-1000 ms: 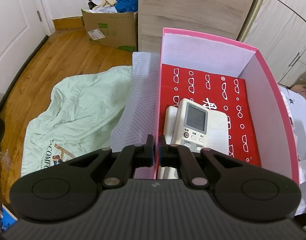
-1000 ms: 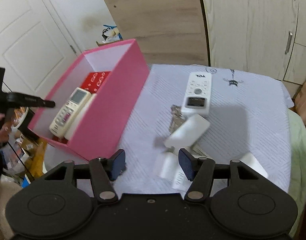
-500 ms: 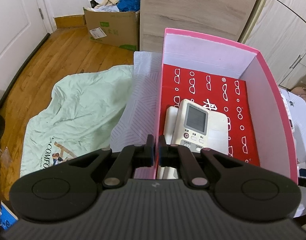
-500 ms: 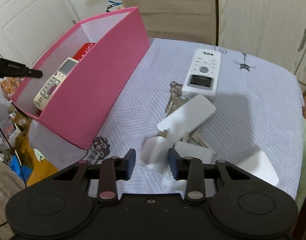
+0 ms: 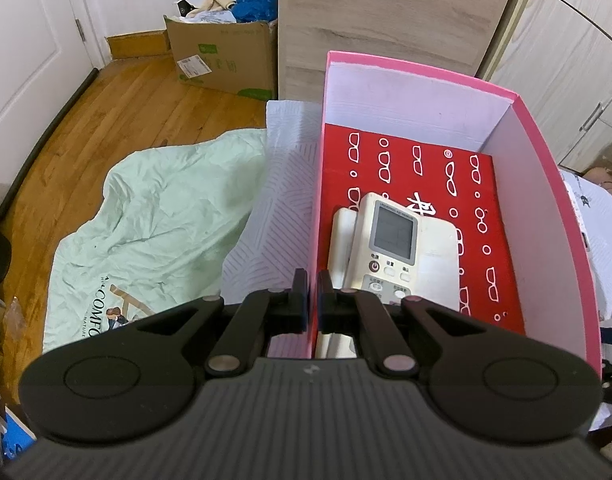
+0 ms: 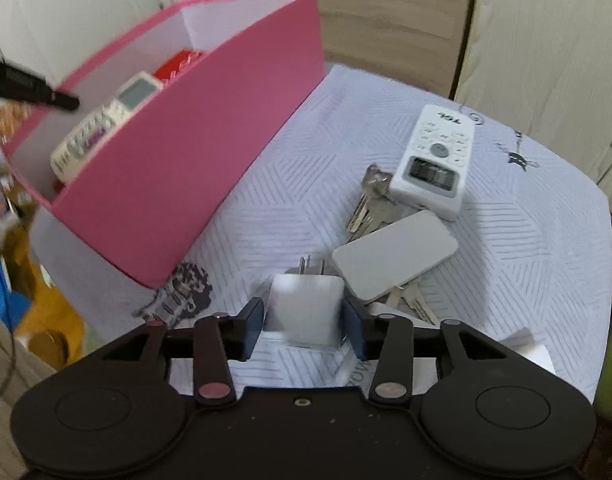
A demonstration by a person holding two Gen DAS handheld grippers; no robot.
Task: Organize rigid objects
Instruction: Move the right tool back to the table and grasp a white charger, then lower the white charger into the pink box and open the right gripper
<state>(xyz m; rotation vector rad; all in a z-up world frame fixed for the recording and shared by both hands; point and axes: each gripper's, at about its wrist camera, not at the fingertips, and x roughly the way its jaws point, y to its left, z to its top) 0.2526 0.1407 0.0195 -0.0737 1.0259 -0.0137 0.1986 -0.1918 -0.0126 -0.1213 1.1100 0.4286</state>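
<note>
A pink box stands on the white patterned cloth. It holds a red case with a glasses print and a cream remote lying on a white slab. My left gripper is shut on the box's left wall. On the cloth lie a white TCL remote, keys, a flat white power bank and a white plug charger. My right gripper hangs low over the charger; its jaws are opening, one on each side of the charger, and the pads do not visibly press on it.
A pale green sheet lies on the wooden floor to the left, with a filled cardboard box behind it. A wooden panel and wardrobe doors stand beyond the table. White paper lies near the cloth's right edge.
My right gripper came down and forward over the charger; its jaws narrowed, then widened to either side of it. The left gripper and the box have not moved.
</note>
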